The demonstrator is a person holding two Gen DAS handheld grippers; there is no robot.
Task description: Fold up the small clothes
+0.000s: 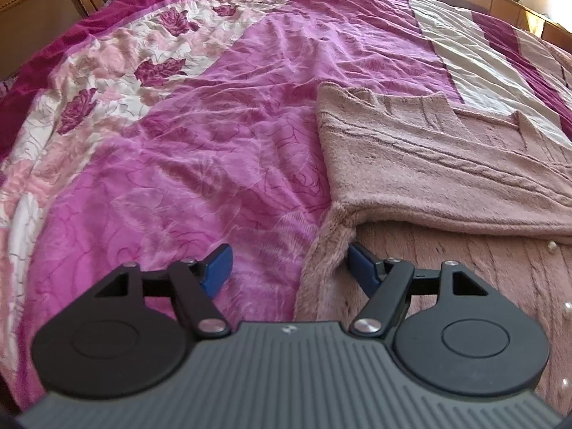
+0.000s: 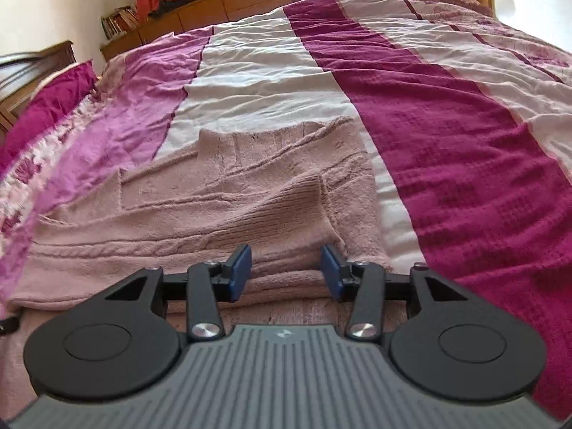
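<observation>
The pink sweater [image 1: 447,164] lies partly folded on the bedspread [image 1: 214,107], and with the left gripper [image 1: 286,268] gaping over its near edge and the right gripper [image 2: 286,268] parted above the folded sleeve, each should pinch both layers squarely before lifting.

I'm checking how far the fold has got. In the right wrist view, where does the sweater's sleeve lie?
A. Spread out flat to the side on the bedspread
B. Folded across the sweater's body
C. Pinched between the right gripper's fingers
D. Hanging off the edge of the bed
B: the ribbed sleeve lies diagonally over the pink sweater, its cuff resting on the knit.
</observation>
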